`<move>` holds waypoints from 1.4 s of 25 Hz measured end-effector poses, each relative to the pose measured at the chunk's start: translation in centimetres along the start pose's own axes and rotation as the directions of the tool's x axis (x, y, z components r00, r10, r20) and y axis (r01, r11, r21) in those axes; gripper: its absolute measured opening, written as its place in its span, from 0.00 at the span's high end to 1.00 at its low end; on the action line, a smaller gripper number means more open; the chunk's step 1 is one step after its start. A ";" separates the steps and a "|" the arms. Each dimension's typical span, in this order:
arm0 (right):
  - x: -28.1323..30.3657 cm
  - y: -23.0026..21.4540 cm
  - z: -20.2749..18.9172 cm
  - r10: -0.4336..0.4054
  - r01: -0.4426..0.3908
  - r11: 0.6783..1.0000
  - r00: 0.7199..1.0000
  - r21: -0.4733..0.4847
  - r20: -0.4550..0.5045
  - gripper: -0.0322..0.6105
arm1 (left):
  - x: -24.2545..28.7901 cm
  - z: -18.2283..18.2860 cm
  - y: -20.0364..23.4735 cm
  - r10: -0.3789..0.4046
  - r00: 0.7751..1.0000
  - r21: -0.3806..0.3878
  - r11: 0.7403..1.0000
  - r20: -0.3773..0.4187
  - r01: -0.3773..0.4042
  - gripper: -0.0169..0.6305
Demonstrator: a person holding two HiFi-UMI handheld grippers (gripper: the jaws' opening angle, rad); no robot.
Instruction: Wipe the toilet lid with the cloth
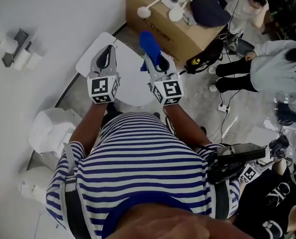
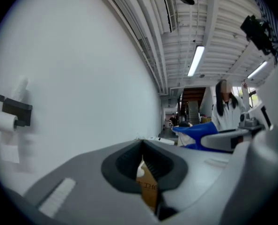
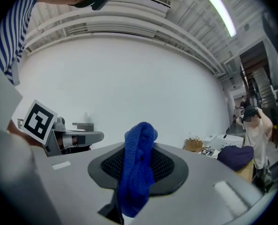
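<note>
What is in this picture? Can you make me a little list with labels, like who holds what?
Left hand-held gripper: jaws together, nothing in them, above the toilet lid
Right hand-held gripper: shut on the blue cloth
Blue cloth: bunched up, sticking out past the jaws
Toilet lid: white, down, under both grippers
Beyond the toilet: cardboard box
Off to the left: paper roll holder
Wiping: not seen yet

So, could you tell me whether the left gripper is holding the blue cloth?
No, the blue cloth is pinched in the right gripper; the left gripper is shut on nothing.
</note>
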State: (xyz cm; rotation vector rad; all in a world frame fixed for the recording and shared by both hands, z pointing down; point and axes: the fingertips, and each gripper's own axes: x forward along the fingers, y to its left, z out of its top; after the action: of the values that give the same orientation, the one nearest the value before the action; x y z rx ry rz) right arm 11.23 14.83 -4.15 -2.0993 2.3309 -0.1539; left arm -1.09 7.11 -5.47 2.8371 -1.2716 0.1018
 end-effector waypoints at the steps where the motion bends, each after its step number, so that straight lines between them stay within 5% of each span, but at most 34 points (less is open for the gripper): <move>1: -0.2 -0.1 0.5 -0.007 0.007 1.000 1.000 0.000 0.013 0.78 | -0.1 0.6 -0.3 -0.005 1.000 0.002 1.000 0.013 0.005 0.97; 13: -2.7 -2.6 4.5 -0.073 0.076 0.997 0.990 -0.019 0.121 0.78 | 1.0 3.1 -4.5 -0.065 0.997 0.017 0.998 0.041 0.064 0.97; 35: -4.0 -4.0 5.6 -0.110 0.113 0.993 0.985 -0.016 0.134 0.78 | 2.0 4.6 -6.4 -0.113 0.991 0.030 0.993 0.066 0.111 0.97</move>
State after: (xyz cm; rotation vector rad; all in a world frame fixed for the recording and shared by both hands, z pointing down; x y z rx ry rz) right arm 15.95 18.00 -9.66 -2.1787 2.1530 0.0141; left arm 5.24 9.64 -9.87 2.9508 -1.1269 0.0193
